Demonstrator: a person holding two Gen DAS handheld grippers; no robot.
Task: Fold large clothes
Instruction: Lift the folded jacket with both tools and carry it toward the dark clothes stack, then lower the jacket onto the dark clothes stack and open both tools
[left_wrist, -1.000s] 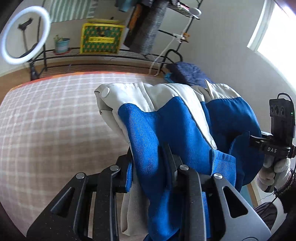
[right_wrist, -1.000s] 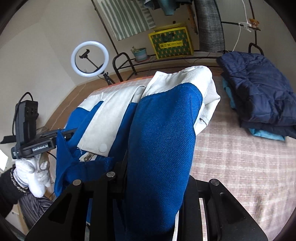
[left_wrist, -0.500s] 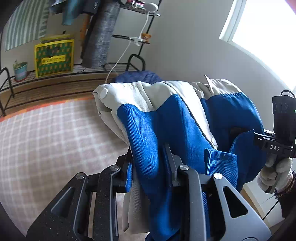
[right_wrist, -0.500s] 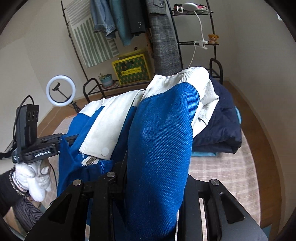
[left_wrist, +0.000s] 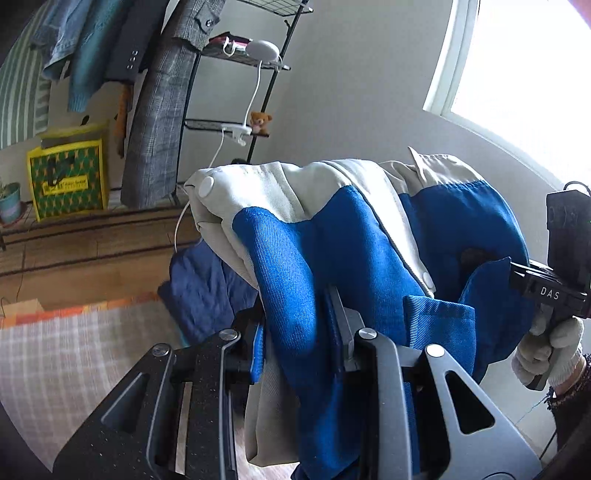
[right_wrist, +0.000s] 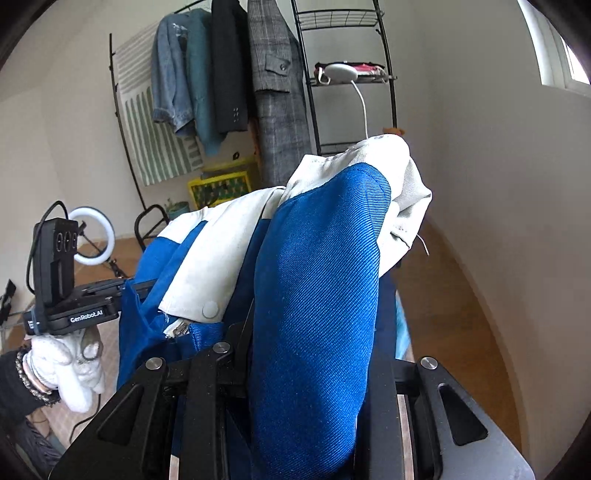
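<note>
A blue and cream jacket (left_wrist: 332, 243), folded into a thick bundle, hangs in the air between both grippers. My left gripper (left_wrist: 295, 332) is shut on a blue fold of it at the bundle's near edge. My right gripper (right_wrist: 310, 350) is shut on the other end of the jacket (right_wrist: 317, 273), where a blue sleeve bulges over its fingers. In the right wrist view, a white-gloved hand (right_wrist: 66, 362) holds the left gripper at the far left. In the left wrist view, another gloved hand (left_wrist: 546, 354) carries the right gripper at the far right.
A folded navy jacket (left_wrist: 207, 288) lies at the far end of the plaid cover (left_wrist: 55, 362), below the bundle. Behind stand a black rack with hanging clothes (right_wrist: 221, 92), a yellow-green bag (left_wrist: 66, 181) and a ring light (right_wrist: 92, 240). A wall and a bright window (left_wrist: 524, 74) are to the right.
Both grippers have risen and swung the jacket bundle to the right, from over the plaid cover toward the navy jacket and the rack. Both grips are unchanged.
</note>
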